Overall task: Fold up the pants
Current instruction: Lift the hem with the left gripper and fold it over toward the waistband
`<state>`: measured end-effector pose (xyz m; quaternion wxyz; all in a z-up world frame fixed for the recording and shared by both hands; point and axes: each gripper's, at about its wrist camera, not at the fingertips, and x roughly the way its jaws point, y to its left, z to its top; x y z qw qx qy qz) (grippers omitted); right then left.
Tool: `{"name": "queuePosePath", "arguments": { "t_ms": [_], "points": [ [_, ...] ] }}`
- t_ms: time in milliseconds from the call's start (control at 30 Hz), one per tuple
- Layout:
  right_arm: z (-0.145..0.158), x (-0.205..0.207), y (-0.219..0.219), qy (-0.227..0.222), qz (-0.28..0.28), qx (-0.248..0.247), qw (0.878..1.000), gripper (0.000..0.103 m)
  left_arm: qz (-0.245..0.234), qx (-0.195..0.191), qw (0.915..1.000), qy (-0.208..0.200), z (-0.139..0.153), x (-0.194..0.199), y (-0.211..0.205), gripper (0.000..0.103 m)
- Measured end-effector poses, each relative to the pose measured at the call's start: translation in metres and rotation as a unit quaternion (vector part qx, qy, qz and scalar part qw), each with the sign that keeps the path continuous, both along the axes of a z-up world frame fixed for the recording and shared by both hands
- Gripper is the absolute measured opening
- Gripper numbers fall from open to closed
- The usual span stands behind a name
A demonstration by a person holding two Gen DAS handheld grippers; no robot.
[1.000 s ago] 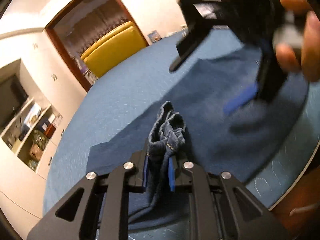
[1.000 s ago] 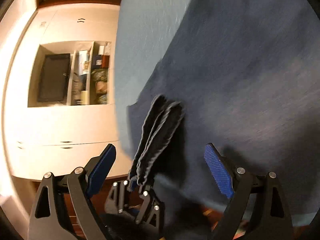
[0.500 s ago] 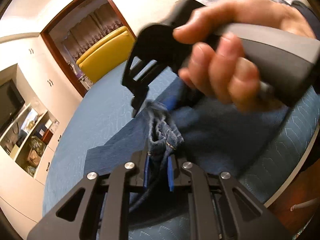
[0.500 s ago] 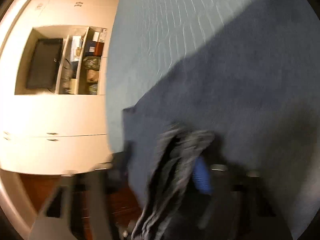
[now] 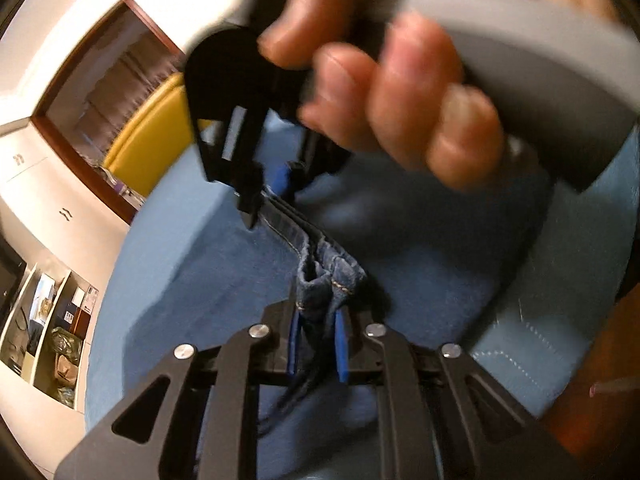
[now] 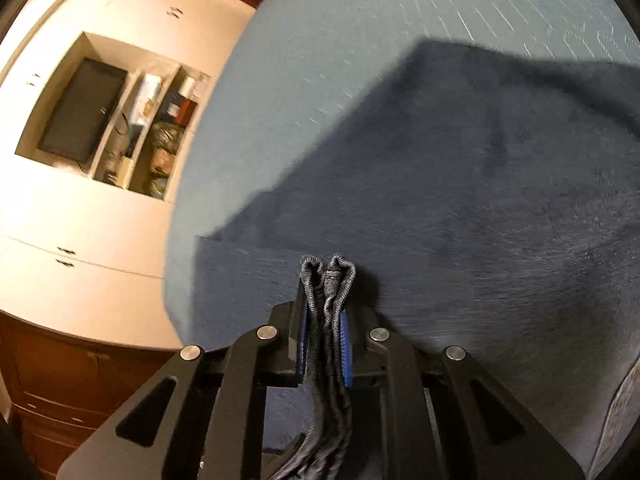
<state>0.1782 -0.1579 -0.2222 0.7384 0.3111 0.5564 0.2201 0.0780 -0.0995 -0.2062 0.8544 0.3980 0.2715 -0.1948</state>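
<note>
Light-blue quilted bed (image 6: 360,60) (stitched pattern) carries dark-blue jeans (image 6: 480,200) spread flat.

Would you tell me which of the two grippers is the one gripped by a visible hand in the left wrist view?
The right gripper: a hand wraps its grey handle as it clamps the pants. The left gripper shows only its black fingers.

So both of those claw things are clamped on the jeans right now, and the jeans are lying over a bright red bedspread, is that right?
Nearly. Both the left gripper and the right gripper are shut on a bunched edge of the jeans. But the bedspread is light blue, not red, as the right wrist view shows plainly.
</note>
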Motion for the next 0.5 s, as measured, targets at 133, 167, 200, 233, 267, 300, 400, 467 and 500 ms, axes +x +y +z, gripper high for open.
{"name": "queuePosePath", "arguments": {
  "t_ms": [133, 167, 200, 233, 267, 300, 400, 467, 500],
  "points": [
    [-0.003, 0.004, 0.001, 0.004, 0.004, 0.004, 1.000, 0.021, 0.008, 0.005, 0.9998, -0.017, -0.004, -0.004, 0.000, 0.020],
    [-0.005, 0.005, -0.002, 0.006, 0.006, 0.005, 1.000, 0.023, 0.009, 0.006, 0.9998, -0.018, -0.005, -0.004, -0.001, 0.020],
    [-0.004, 0.008, 0.000, 0.007, 0.008, 0.002, 1.000, 0.023, 0.008, 0.011, 0.9997, -0.022, -0.006, -0.004, -0.002, 0.020],
    [-0.003, 0.010, 0.001, 0.008, 0.008, -0.001, 1.000, 0.023, 0.007, 0.016, 0.9995, -0.025, -0.007, -0.005, -0.003, 0.020],
    [-0.002, 0.010, 0.001, 0.007, 0.006, -0.003, 1.000, 0.023, 0.005, 0.024, 0.9992, -0.031, -0.008, -0.006, -0.004, 0.020],
    [-0.001, 0.010, 0.001, 0.003, 0.003, -0.009, 1.000, 0.022, 0.005, 0.028, 0.9991, -0.033, -0.010, -0.007, -0.005, 0.019],
    [0.012, 0.004, 0.006, -0.021, 0.011, -0.031, 0.999, 0.016, 0.006, 0.037, 0.9985, -0.040, -0.012, -0.009, -0.007, 0.018],
    [0.014, 0.003, 0.007, -0.024, 0.007, -0.038, 0.999, 0.015, 0.004, 0.045, 0.9979, -0.046, -0.017, -0.012, -0.011, 0.018],
    [0.011, 0.003, 0.007, -0.021, 0.004, -0.041, 0.999, 0.015, 0.004, 0.046, 0.9977, -0.050, -0.018, -0.015, -0.013, 0.022]
  ]
}}
